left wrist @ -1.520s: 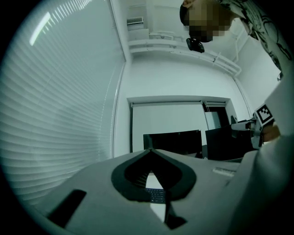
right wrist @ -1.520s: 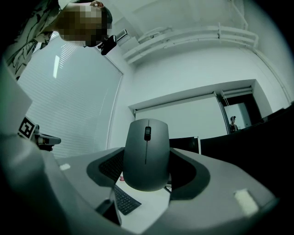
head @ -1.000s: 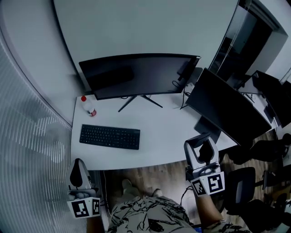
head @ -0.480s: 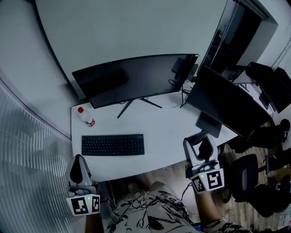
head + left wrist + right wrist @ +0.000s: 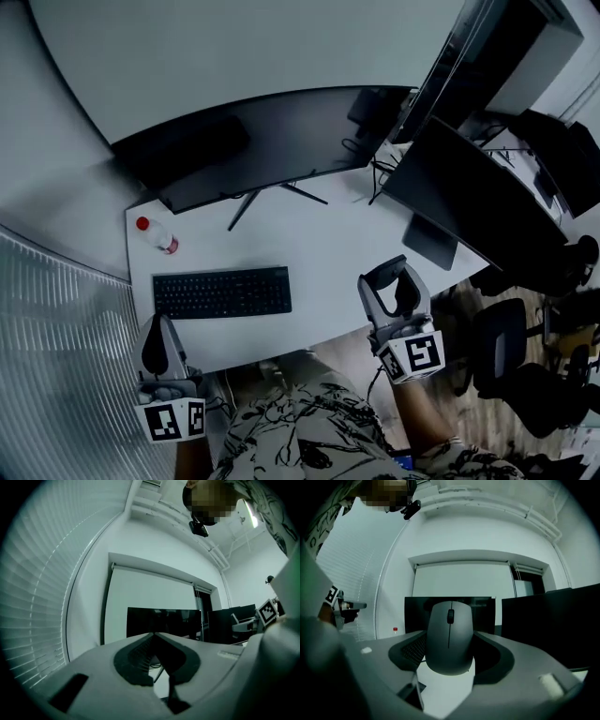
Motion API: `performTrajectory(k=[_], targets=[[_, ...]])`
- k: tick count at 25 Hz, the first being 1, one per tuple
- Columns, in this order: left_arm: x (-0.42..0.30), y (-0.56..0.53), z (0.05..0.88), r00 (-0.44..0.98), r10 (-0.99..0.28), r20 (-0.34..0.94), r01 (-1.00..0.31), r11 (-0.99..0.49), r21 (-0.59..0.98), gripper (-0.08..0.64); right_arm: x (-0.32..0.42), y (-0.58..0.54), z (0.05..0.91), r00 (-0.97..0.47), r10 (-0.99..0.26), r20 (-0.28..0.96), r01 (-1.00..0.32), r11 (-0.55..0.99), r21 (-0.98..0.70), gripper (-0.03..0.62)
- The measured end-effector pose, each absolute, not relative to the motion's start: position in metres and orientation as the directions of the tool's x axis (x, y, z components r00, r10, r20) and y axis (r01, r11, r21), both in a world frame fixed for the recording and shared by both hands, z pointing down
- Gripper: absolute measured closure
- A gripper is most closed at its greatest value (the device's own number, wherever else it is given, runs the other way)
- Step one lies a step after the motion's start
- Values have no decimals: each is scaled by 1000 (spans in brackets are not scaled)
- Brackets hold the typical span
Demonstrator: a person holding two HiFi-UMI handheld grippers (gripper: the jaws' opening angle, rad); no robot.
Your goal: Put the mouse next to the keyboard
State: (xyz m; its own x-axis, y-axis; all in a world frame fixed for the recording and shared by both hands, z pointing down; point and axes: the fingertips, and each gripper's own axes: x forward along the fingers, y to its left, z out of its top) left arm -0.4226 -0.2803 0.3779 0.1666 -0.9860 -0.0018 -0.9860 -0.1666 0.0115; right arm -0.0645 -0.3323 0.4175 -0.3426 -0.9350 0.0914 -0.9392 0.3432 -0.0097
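Note:
A grey mouse (image 5: pixel 450 637) sits between the jaws of my right gripper (image 5: pixel 451 663), which is shut on it. In the head view the right gripper (image 5: pixel 392 272) hovers over the front right edge of the white desk (image 5: pixel 328 253), with the mouse (image 5: pixel 407 292) a dark shape in its jaws. The black keyboard (image 5: pixel 222 292) lies flat on the desk's front left, well to the left of the mouse. My left gripper (image 5: pixel 161 323) hangs below the desk's front left corner. Its jaws meet at the tip with nothing between them (image 5: pixel 153 635).
A wide curved monitor (image 5: pixel 272 141) stands behind the keyboard, and a second dark monitor (image 5: pixel 459 211) stands at the right. A small bottle with a red cap (image 5: pixel 155 234) is at the desk's left end. Bare desk lies right of the keyboard. Office chairs (image 5: pixel 506 347) stand at the right.
The head view has swung, and the desk sits lower left in it. My right gripper with the mouse has come slightly left, nearer the desk's front edge. The left gripper has barely moved.

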Motion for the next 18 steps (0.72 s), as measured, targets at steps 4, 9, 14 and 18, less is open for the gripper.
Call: performTrajectory(k=[4, 9, 14, 18], targets=[[-411, -299, 384, 179, -984, 20, -984, -179, -7, 563, -73, -360, 456, -365, -913, 181, -928, 373, 12, 293], [-405, -311, 398, 164, -985, 54, -986, -165, -6, 561, -83, -377, 516, -396, -871, 291, -909, 416, 8, 293], [-406, -319, 412, 170, -983, 69, -985, -171, -8, 563, -98, -380, 582, -402, -815, 416, -898, 440, -6, 293], [-404, -325, 420, 170, -982, 81, -985, -171, 0, 561, -113, -383, 623, -412, -778, 474, -884, 468, 0, 293]])
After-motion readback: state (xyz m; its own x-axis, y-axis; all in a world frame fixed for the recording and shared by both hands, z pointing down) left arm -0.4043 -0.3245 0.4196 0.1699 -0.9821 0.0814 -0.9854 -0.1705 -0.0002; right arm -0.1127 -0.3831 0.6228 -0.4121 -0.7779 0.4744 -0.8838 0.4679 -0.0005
